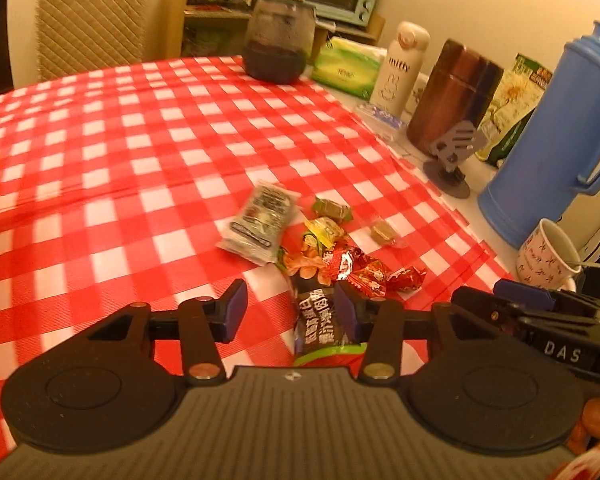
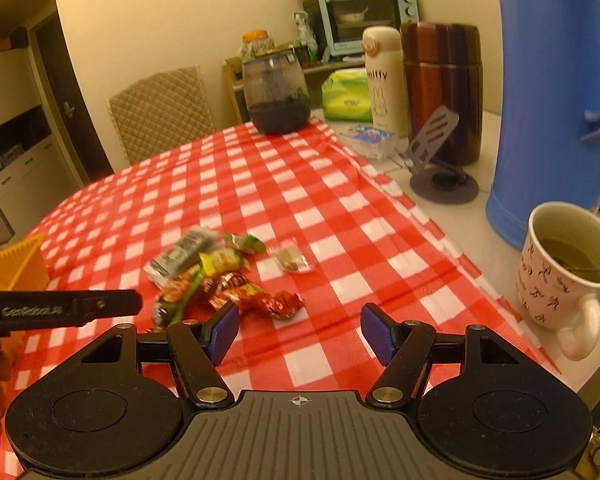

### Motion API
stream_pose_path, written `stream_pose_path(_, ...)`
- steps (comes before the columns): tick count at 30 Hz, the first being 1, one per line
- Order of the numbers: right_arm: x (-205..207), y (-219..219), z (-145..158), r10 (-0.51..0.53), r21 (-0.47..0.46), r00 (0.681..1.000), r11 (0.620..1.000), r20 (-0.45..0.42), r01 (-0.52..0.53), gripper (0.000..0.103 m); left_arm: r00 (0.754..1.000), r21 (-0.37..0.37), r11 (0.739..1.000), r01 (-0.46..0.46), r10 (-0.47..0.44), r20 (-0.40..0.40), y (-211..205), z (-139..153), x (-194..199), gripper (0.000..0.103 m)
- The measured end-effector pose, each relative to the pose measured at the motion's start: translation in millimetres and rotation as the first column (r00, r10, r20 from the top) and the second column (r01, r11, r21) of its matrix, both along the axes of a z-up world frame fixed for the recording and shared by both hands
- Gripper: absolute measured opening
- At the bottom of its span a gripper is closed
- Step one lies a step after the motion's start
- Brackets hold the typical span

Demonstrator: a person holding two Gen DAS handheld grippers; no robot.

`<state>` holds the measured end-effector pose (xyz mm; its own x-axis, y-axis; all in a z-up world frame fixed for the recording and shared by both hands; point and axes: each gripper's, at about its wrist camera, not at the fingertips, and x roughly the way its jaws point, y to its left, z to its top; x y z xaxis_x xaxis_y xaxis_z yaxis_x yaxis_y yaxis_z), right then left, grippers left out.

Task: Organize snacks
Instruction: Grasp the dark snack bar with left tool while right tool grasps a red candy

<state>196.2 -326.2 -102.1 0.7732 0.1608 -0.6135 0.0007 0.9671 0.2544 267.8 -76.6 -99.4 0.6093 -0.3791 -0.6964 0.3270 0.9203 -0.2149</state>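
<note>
Two wrist cameras look forward over a worktop [image 1: 100,128] covered in red and white check cloth, where a small heap of wrapped snacks waits to be sorted.

From the left wrist view, the left tongs [image 1: 290,312] sit low over the cloth with their blue pads apart and nothing pressed between them. A dark snack bar [image 1: 314,320] with white lettering and a green end lies straight ahead, partly in the gap and close against the right-hand pad. Whether that pad touches the wrapper cannot be told. The bar's long axis runs roughly away from the camera, in line with the tongs, so the pads stand on either side of its narrow width. Just beyond it lie red-wrapped sweets [image 1: 374,276], a yellow sweet [image 1: 324,232], a green sweet [image 1: 332,208] and a silver-grey packet [image 1: 262,224]. A small tan sweet [image 1: 384,234] sits a little apart to the right.

From the right wrist view, the right tongs [image 2: 298,332] are also apart and empty, over bare cloth. The heap lies ahead and to their left, so the left tongs are judged the nearer to the bar. A yellow ribbed tray [image 2: 16,264] shows at the far left edge, possibly where the snacks belong.

Along the right side stand a blue jug [image 2: 552,100], a patterned mug [image 2: 560,280] of tea, a dark flask and a white bottle, well clear of the heap
</note>
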Motion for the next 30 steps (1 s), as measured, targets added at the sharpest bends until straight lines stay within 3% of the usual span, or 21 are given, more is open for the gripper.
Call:
stream_pose_path(5,7.4,-4.2,-10.2,-0.009,-0.006,1.0,1.0,-0.014,0.009,0.068,0.999,-0.044,0.999,0.004,-0.006,-0.045,-9.6,-13.8,18.2,0.039)
stream_pose_path(11,15.3,-4.6,-13.5,-0.007,-0.007,1.0,1.0,-0.015,0.007,0.068,0.997,-0.048,0.999,0.015,-0.019,-0.08,-16.7,-25.7,28.6,0.029)
stream_pose_path(16,18.9,-1.2,-14.6,0.003,-0.018,1.0,1.0,-0.012,-0.004,0.068,0.998,0.021,0.999,0.042,-0.041,-0.054,-17.7,-22.3,19.6,0.025)
stream_pose_path(23,24.7,7.4,-20.9,0.067,-0.056,0.998,0.996,-0.012,-0.068,0.068,0.998,0.223,0.973,0.053,-0.061,0.027,0.7,-18.3,-11.0,0.024)
stream_pose_path(30,37.7,21.7,-30.0,0.165,-0.164,0.986,0.973,-0.004,-0.163,0.068,0.996,0.216,0.975,0.052,-0.065,0.056,15.6,-23.0,-23.9,0.026)
